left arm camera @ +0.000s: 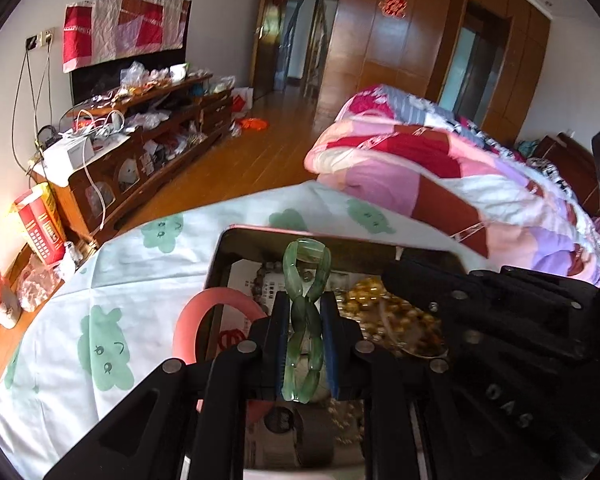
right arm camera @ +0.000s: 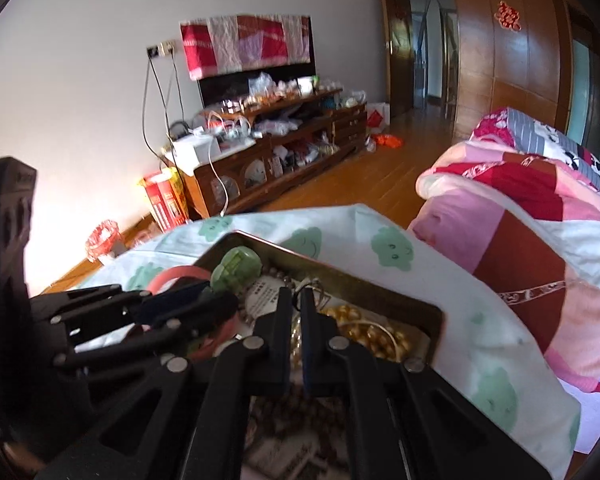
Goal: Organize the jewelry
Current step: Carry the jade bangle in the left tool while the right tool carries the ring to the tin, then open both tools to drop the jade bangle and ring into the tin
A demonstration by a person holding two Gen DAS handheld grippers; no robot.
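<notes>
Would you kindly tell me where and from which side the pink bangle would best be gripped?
Probably the pink bangle is best taken at its exposed arc outside the tin, from above on the sheet side. It seems to lean over the tin's left wall, so that arc stands free, with room for one jaw inside the ring and one outside. The rest lies behind the left gripper.

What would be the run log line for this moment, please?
left gripper: shut on green bracelet | right gripper: shut, holds nothing visible | both over tin | gold beads in tin
</notes>
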